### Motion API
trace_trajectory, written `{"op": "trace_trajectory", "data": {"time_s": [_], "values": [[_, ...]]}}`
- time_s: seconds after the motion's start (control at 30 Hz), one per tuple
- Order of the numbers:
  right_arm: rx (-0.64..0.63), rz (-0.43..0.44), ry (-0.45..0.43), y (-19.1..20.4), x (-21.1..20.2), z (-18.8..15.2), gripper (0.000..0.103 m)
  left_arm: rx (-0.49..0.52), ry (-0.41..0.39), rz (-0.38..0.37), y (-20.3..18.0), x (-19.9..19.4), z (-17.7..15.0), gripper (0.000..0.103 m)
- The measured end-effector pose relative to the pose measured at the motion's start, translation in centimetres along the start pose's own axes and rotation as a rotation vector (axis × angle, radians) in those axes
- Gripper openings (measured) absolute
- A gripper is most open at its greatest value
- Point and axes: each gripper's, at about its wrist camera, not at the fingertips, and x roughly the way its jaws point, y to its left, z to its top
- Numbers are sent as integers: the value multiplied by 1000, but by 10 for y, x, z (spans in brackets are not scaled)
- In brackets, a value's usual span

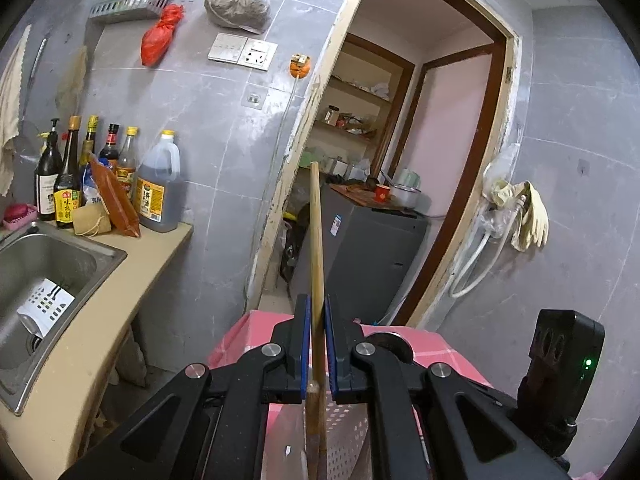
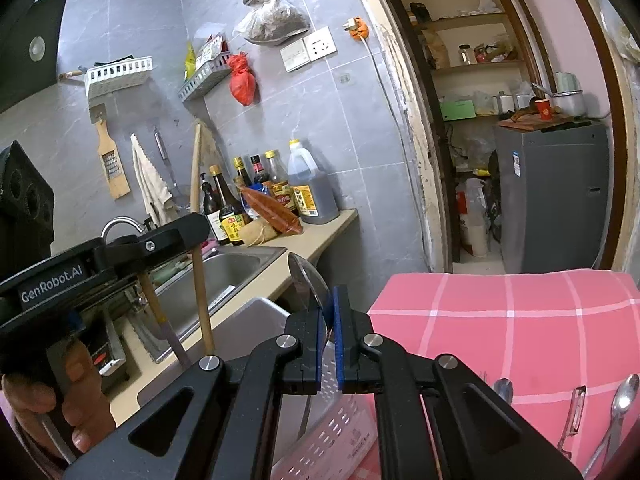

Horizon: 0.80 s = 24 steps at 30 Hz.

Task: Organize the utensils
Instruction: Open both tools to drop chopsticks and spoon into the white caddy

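While the left gripper [image 1: 317,312] clamps a wooden stick [image 1: 316,240], the right gripper [image 2: 329,312] clamps a steel spoon [image 2: 306,280] above the pink-checked table's [image 2: 520,320] left edge.

Sauce bottles [image 1: 76,176] crowd the worktop [image 1: 120,280] right behind the sink [image 1: 44,264]; red bag [image 1: 160,36] hangs on the wall above.

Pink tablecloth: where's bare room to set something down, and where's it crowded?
Free: the pink checked tablecloth from its far edge back to the right gripper. Crowded: its near right corner, with spoons and a peeler, and the perforated basket at its left edge.
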Motion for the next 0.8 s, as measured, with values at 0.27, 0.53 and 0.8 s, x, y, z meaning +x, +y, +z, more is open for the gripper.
{"op": "trace_trajectory", "data": {"time_s": [0.27,0.53,0.8], "values": [[-6,10,25,-2,-6,-5,11,-21,16,-14,2,-8,-1,7],[14,3,16,-4,-22,-5,31,-16,59,5,-2,-11,-2,9],[31,-56,-25,-13,-52,5,49,-23,85,30,-13,-23,0,16]]}}
